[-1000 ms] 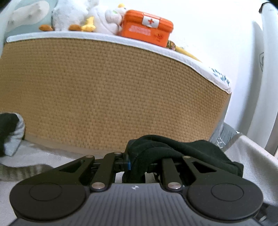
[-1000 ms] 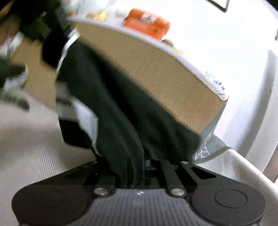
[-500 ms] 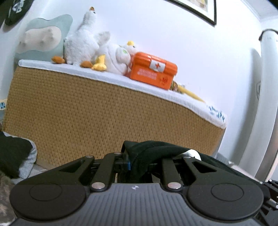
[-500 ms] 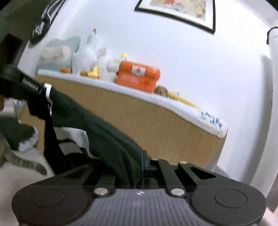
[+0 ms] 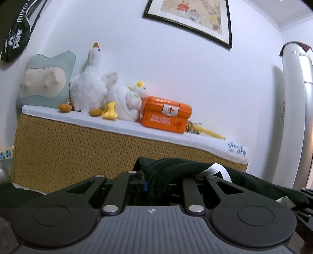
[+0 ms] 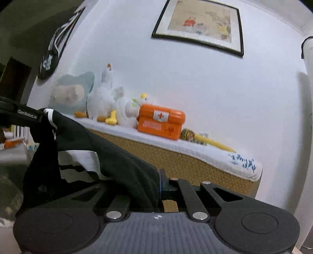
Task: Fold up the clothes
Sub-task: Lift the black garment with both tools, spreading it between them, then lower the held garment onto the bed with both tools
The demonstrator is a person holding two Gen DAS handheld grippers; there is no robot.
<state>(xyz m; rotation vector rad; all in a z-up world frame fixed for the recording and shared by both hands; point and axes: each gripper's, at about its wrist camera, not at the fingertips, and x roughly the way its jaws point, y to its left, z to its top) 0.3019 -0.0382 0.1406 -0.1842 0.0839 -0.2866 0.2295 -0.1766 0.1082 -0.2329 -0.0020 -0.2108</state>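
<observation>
- The left gripper (image 5: 156, 175) has its jaws clamped on a bunched edge of the black garment (image 5: 172, 168); the cloth swells up between the jaws and trails off to the right, with a white band (image 5: 221, 171) showing in its folds.
- The right gripper (image 6: 162, 183) is likewise clamped on the black garment (image 6: 109, 154), which rises from its jaws up and to the left, held off any surface.
- In the right wrist view the far end of the cloth hangs from the left gripper (image 6: 23, 117), seen at the left edge with lettering on its body; a white panel (image 6: 78, 162) with black stripes shows between the two holds.
- Beyond both jaws stands a woven tan headboard (image 5: 78, 156) capped by a white ledge (image 5: 127, 127).
- On the ledge, above and ahead of the jaws: a white plush goose (image 5: 88, 86), a second white plush toy (image 5: 127, 101) leaning on an orange first-aid box (image 5: 166, 117), whose lid is down, so its contents cannot be told.
- Right of the box lies a yellow object (image 5: 207, 132), too blurred to name.
- A pale cushion (image 5: 45, 80) leans on the wall left of the goose.
- Higher on the wall hangs a framed picture (image 5: 191, 17); a black bag (image 5: 15, 33) hangs upper left.
</observation>
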